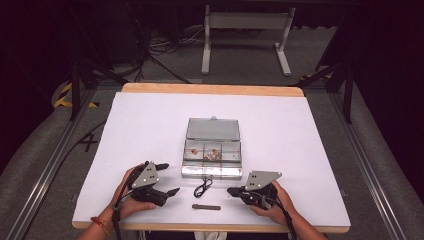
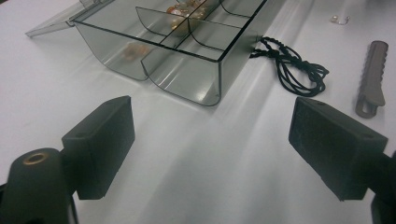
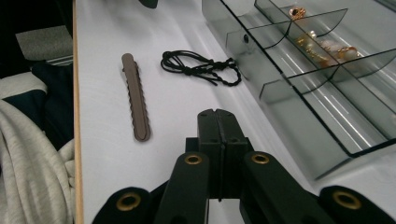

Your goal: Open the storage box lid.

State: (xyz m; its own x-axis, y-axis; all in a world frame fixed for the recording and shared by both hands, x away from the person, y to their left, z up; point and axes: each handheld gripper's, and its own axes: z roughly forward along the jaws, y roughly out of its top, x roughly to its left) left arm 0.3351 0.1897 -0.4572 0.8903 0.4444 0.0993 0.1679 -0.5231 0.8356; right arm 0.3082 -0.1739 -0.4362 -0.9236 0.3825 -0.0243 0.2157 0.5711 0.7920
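Note:
A clear plastic compartment box [image 1: 212, 157] lies open in the middle of the white table, with small gold and pearl jewellery [image 1: 212, 155] in its middle compartments. In front of it lie a black cord bracelet [image 1: 202, 188] and a brown hair clip [image 1: 206, 206]. My left gripper [image 1: 169, 178] rests near the front edge, left of the box, jaws wide apart and empty [image 2: 212, 140]. My right gripper [image 1: 232, 191] sits right of the cord, its jaws pressed together with nothing between them [image 3: 219, 116]. The clip [image 3: 136, 96] and cord [image 3: 201, 66] lie just beyond its tips.
The box lid [image 1: 213, 128] lies flat behind the box. A tiny earring [image 2: 340, 19] sits on the table past the cord. The wooden table edge [image 3: 77, 140] runs close by the clip; grey cloth [image 3: 28, 168] lies below it.

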